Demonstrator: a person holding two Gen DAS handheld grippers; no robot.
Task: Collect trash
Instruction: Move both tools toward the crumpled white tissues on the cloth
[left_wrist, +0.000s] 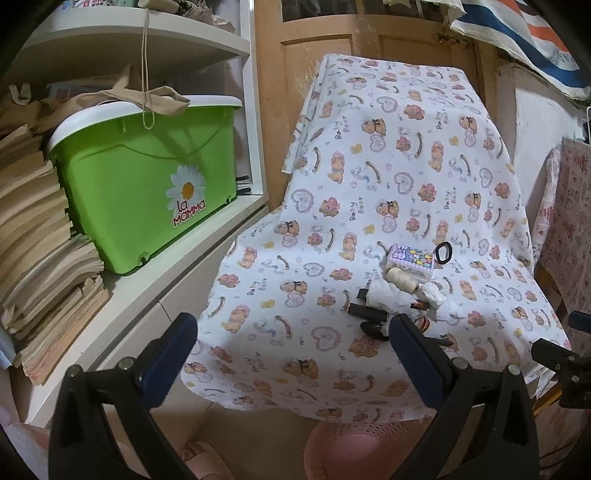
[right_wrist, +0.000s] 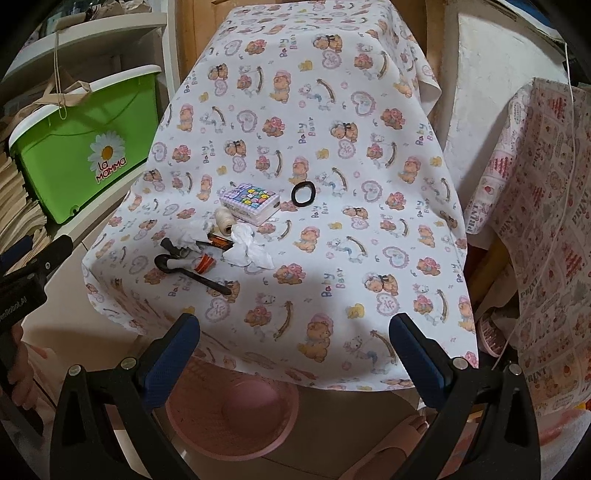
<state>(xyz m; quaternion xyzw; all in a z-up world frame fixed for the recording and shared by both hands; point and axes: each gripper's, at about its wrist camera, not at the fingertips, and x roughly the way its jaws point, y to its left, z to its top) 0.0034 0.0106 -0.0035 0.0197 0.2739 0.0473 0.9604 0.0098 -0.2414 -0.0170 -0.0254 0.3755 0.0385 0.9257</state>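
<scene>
On a table draped in a bear-print cloth (right_wrist: 332, 184) lies a small heap: two crumpled white tissues (right_wrist: 249, 249) (left_wrist: 386, 293), a black plastic spoon (right_wrist: 192, 273), an orange-striped wrapper (right_wrist: 205, 263), a battery (right_wrist: 221, 242), a spool of cream thread (right_wrist: 224, 220), a patterned little box (right_wrist: 249, 199) and a black hair band (right_wrist: 303, 193). A pink basket (right_wrist: 231, 413) stands on the floor under the table's near edge. My left gripper (left_wrist: 291, 354) is open, low and left of the heap. My right gripper (right_wrist: 293, 350) is open over the near edge, empty.
A green tub (left_wrist: 147, 177) with a white rim sits on a white shelf unit at the left, beside stacked papers (left_wrist: 33, 236). A wooden door (left_wrist: 369, 33) stands behind the table. Patterned fabric (right_wrist: 546, 221) hangs at the right. A person's foot (right_wrist: 410, 430) shows beside the basket.
</scene>
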